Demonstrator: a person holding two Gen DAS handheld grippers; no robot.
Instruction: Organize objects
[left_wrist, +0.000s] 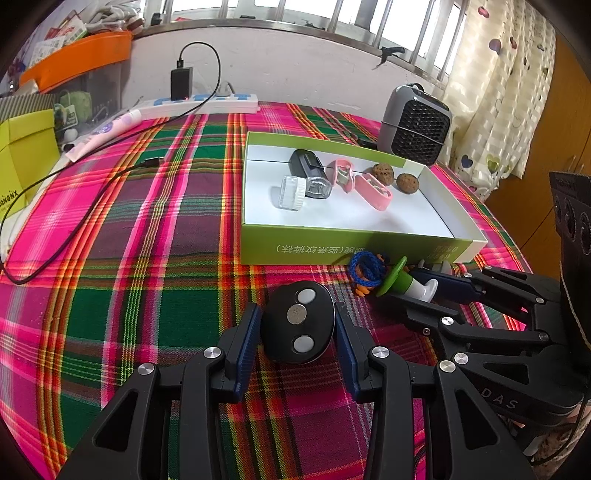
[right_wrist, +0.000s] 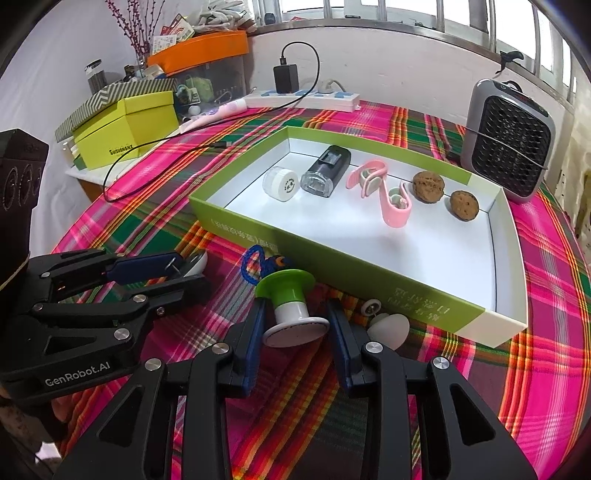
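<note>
The left gripper (left_wrist: 297, 326) clamps a black oval gadget (left_wrist: 298, 321) between its blue ribbed pads, jaws partly closed against its sides; the gadget is smooth and glossy, with two pale round buttons and a dull metal disc between them, and it rests on the counter (left_wrist: 155, 258), which wears a woven plaid cloth of pink, green and orange; the right gripper (right_wrist: 293, 325) has its jaws narrowed around a spool-shaped piece (right_wrist: 290, 306) with a green flared top, white waist and flat white base; its left pad touches the base rim, the other side looks just apart, so a firm hold cannot be confirmed; a blue braided cord (right_wrist: 255, 260) lies just behind it, against the wall of the green cardboard box (right_wrist: 258, 236); inside the white-lined box lie a clear round jar (right_wrist: 280, 183), a black and clear boxy light (right_wrist: 325, 171), two pink curved clips (right_wrist: 384, 192) and two brown pitted walnuts (right_wrist: 445, 192); only the right wrist view shows a white mushroom-shaped knob (right_wrist: 391, 326) beside the right pad and a yellow box (right_wrist: 125, 129) at the far left; only the left wrist view shows the gadget's face; a grey mesh-fronted heater (left_wrist: 415, 125) stands behind the green box
</note>
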